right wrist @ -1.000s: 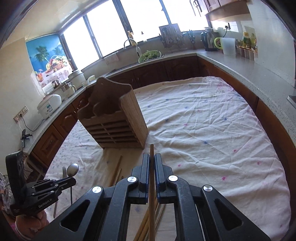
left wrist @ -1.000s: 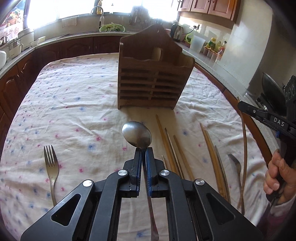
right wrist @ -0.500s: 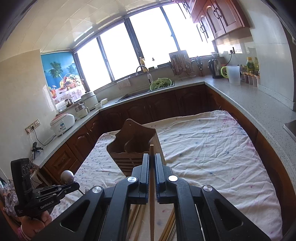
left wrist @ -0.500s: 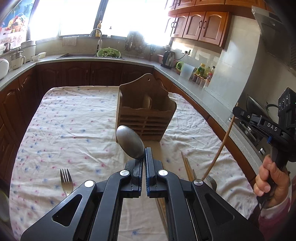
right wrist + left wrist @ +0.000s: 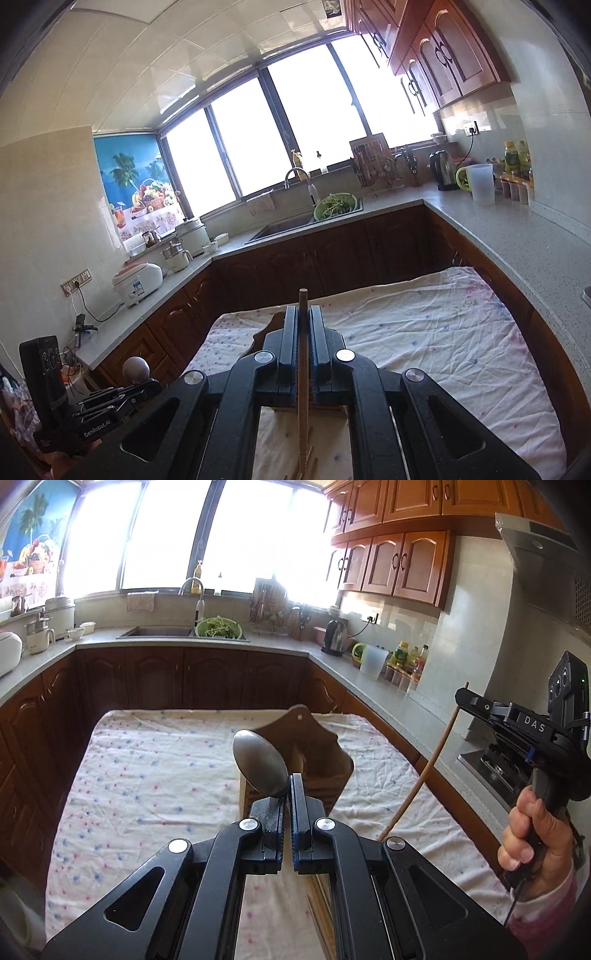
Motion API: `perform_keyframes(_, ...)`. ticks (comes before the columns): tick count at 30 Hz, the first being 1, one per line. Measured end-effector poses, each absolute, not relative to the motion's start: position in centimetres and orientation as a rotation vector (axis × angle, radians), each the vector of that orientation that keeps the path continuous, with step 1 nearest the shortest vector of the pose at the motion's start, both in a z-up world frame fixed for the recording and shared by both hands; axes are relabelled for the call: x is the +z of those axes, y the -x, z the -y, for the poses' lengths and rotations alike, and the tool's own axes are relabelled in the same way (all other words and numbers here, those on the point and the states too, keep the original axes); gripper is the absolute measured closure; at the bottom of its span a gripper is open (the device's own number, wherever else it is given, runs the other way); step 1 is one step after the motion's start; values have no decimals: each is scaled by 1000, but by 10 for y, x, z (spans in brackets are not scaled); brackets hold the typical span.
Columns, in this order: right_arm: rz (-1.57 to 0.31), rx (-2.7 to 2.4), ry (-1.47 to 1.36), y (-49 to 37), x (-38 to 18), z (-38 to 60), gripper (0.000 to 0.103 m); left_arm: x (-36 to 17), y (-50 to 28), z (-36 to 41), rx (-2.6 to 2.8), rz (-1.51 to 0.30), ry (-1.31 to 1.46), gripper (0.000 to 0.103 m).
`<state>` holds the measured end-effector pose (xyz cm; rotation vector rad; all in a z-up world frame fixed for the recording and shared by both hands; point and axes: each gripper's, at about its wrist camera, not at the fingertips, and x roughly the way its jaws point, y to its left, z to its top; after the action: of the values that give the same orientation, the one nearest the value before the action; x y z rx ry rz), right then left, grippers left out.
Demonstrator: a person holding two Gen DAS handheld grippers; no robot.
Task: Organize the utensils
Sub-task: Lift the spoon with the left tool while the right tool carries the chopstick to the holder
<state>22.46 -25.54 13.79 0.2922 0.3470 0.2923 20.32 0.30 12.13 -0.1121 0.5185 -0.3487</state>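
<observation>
My left gripper [image 5: 288, 794] is shut on a metal spoon [image 5: 259, 763], whose bowl sticks up past the fingertips. Behind it on the cloth stands the wooden utensil holder [image 5: 314, 746], partly hidden by the spoon. My right gripper [image 5: 303, 314] is shut on a wooden chopstick [image 5: 303, 373] that runs up between the fingers. From the left wrist view the right gripper [image 5: 461, 695] hangs high at the right with the chopstick [image 5: 424, 771] slanting down from it. The left gripper [image 5: 147, 386] with the spoon [image 5: 136, 367] shows at the lower left of the right wrist view.
A flowered tablecloth [image 5: 147, 775] covers the table. More chopsticks [image 5: 321, 919] lie on it under my left gripper. Kitchen counters [image 5: 517, 236] ring the table, with a sink [image 5: 159, 631], a bowl of greens, a kettle and rice cookers. A person's hand [image 5: 535, 834] holds the right gripper.
Both grippers have risen well above the table and tilted up, carrying the spoon and the chopstick. The holder now looks smaller and lower in both views, and the fork has left the left view.
</observation>
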Motion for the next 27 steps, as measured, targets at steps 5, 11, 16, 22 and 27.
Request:
perform_keyframes(5, -261, 282, -315, -244, 168, 256, 98, 151, -233, 1, -316, -451, 88, 101)
perform_keyframes(11, -202, 253, -304, -276, 186, 250, 98, 162, -277, 10, -267, -421, 66, 101)
perform_keyframes(16, -226, 226, -288, -307, 165, 243, 98, 138, -319, 15, -231, -473, 75, 101)
perform_keyframes(22, -284, 209, -338, -336, 119, 246, 98, 98, -351, 24, -208, -539, 91, 101)
perform_keyframes(27, -334, 204, -379, -352, 87, 247, 98, 72, -364, 33, -186, -599, 72, 101)
